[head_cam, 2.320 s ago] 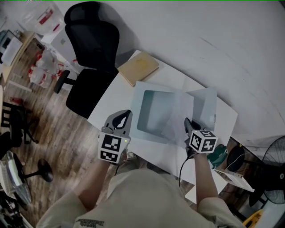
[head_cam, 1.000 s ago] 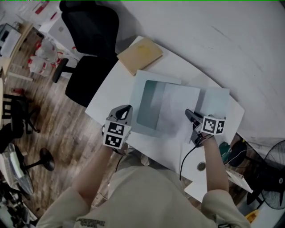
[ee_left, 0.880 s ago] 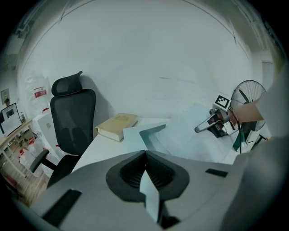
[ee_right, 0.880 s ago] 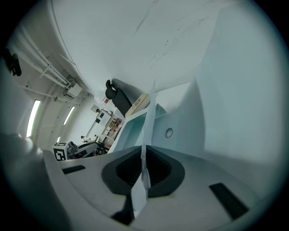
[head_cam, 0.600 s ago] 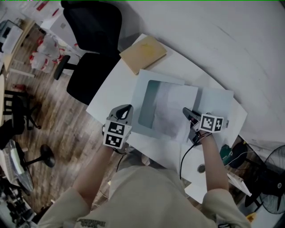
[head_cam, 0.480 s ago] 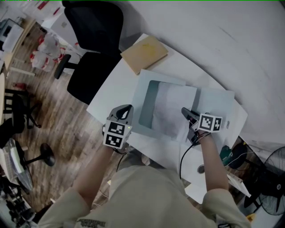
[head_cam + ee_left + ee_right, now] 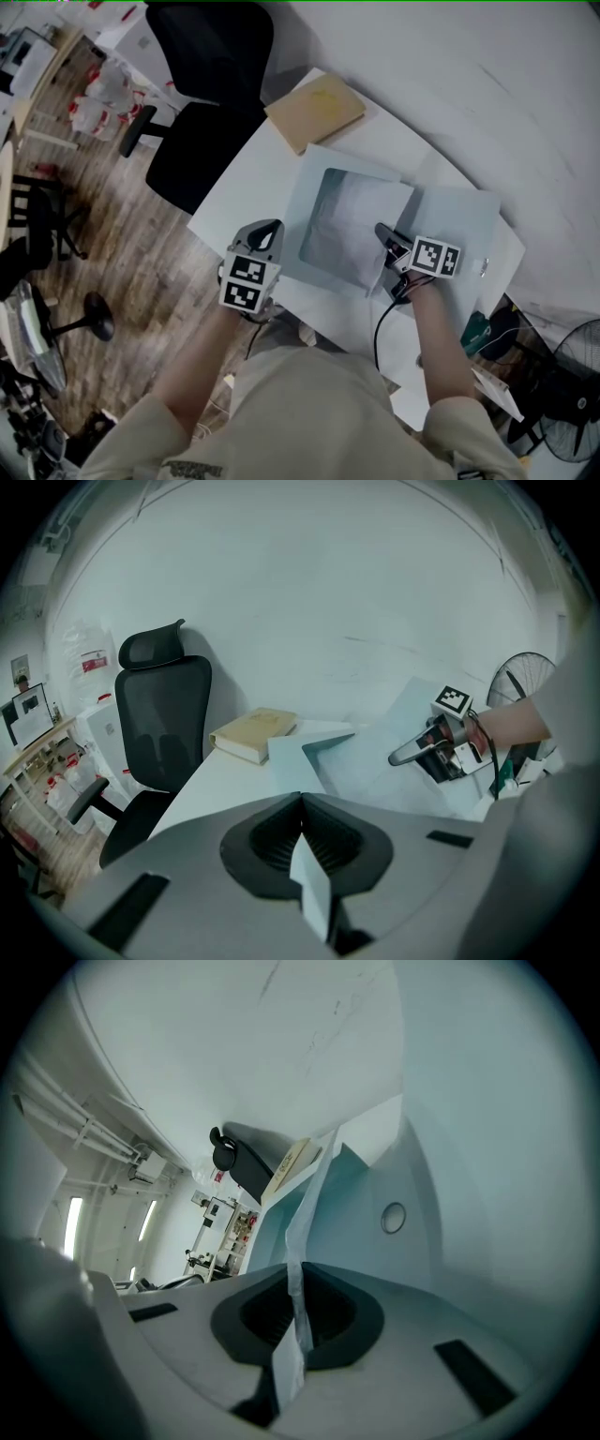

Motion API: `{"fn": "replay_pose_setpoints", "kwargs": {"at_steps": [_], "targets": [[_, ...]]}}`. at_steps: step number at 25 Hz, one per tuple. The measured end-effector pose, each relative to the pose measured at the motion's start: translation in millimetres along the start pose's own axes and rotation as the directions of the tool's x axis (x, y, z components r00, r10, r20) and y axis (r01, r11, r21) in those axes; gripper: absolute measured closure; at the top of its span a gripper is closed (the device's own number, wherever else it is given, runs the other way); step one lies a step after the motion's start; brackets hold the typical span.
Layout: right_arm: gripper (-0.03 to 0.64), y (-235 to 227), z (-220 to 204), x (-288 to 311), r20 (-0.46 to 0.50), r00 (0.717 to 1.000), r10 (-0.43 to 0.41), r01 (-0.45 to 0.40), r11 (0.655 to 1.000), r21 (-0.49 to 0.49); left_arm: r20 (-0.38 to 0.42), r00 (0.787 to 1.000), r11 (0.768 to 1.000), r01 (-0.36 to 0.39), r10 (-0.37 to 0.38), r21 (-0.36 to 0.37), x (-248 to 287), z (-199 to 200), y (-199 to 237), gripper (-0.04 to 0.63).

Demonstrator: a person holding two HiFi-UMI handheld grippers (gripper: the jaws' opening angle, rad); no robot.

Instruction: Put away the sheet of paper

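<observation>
1. White sheet of paper (image 7: pixel 352 223) lies across the open face of the pale blue folder (image 7: pixel 302 225) on the table (image 7: pixel 246 183). Its near right edge is pinched in my right gripper (image 7: pixel 382 233), whose jaws are closed tight on the thin edge.
2. My left gripper (image 7: pixel 265 232) is clamped on the folder's near left edge, with a strip of blue plastic standing between its jaws.
3. As I judge it, the step in hand is sliding the sheet leftward into the folder's pocket. I should hold the paper low and flat, so its leading edge goes under the blue layer and does not ride over it. I should also push gently, since a thin sheet gripped at one edge will buckle if it catches.
4. My left gripper should pin the folder firmly, or the whole folder will slide along with the paper.
5. I cannot tell how much of the sheet is already inside the pocket.
6. The folder's flap (image 7: pixel 461 220) lies open to the right, with a round snap button (image 7: pixel 394 1216) on the blue plastic. It should not be folded over until the sheet is fully in.
7. I see nothing in the folder besides this sheet. A tan book (image 7: pixel 315 111) lies at the table's far corner, well apart, and a black chair (image 7: pixel 208 103) stands beside the table.
</observation>
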State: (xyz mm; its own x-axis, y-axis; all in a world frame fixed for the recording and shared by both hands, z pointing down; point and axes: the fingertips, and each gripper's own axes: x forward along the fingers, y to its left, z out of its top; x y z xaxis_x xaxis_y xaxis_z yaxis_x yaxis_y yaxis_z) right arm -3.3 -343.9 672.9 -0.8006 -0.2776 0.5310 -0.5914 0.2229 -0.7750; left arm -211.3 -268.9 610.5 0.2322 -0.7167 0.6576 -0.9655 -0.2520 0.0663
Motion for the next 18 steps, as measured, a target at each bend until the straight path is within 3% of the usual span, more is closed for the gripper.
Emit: {"fn": "replay_pose_setpoints", "kwargs": {"at_steps": [4, 18], "targets": [[0.594, 5, -4, 12, -0.001, 1.0, 0.03, -0.03, 0.999, 0.036, 0.001, 1.0, 1.0, -0.002, 0.002, -0.004, -1, -2, 2, 0.575], [0.594, 29, -11, 58, -0.085, 0.994, 0.062, -0.062, 0.998, 0.004, 0.004, 1.0, 1.0, -0.007, 0.007, -0.015, -7, -4, 17, 0.576]]}}
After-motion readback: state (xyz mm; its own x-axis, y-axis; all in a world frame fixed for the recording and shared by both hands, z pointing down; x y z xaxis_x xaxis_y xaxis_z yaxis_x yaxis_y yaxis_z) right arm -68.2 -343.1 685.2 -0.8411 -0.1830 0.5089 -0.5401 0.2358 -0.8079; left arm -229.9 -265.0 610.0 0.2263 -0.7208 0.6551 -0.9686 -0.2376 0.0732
